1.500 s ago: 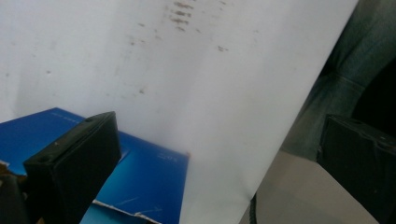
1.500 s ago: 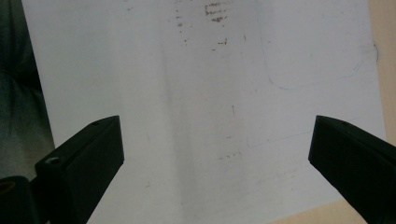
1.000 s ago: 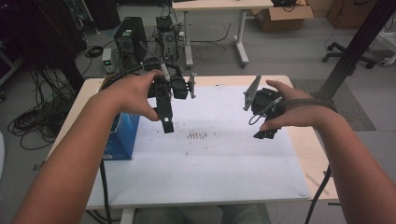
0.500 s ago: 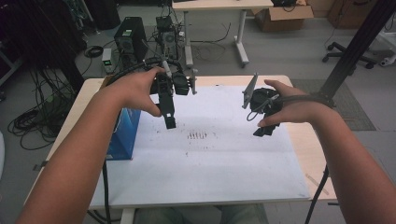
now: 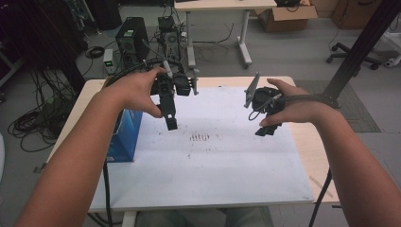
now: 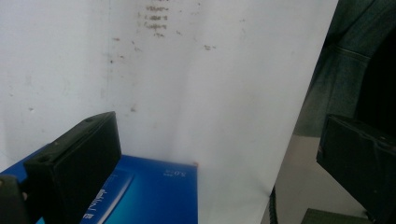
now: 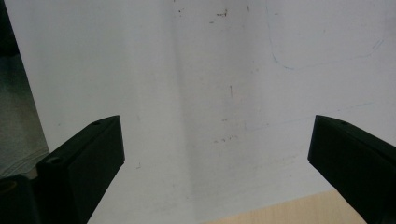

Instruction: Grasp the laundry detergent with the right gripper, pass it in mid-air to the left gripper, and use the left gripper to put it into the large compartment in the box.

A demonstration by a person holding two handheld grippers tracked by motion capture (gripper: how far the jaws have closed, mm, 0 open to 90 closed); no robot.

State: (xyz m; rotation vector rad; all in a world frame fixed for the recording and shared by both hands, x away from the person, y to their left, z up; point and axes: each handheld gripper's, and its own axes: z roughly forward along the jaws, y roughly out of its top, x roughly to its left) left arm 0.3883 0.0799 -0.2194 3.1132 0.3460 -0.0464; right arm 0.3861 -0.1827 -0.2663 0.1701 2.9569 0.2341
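The blue box [image 5: 124, 135] stands upright at the desk's [image 5: 307, 142] nine o'clock edge, on the white sheet [image 5: 222, 165]. The left hand-held gripper [image 5: 171, 124] hovers just off its two o'clock side, jaws spread wide and empty, probably lining up on it. The right hand-held gripper [image 5: 265, 131], equally wide and empty, hangs well apart toward three o'clock, seemingly waiting.

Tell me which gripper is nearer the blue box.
Left. The left gripper hangs just right of the blue box, jaws open above it; the right gripper is far across the white sheet.
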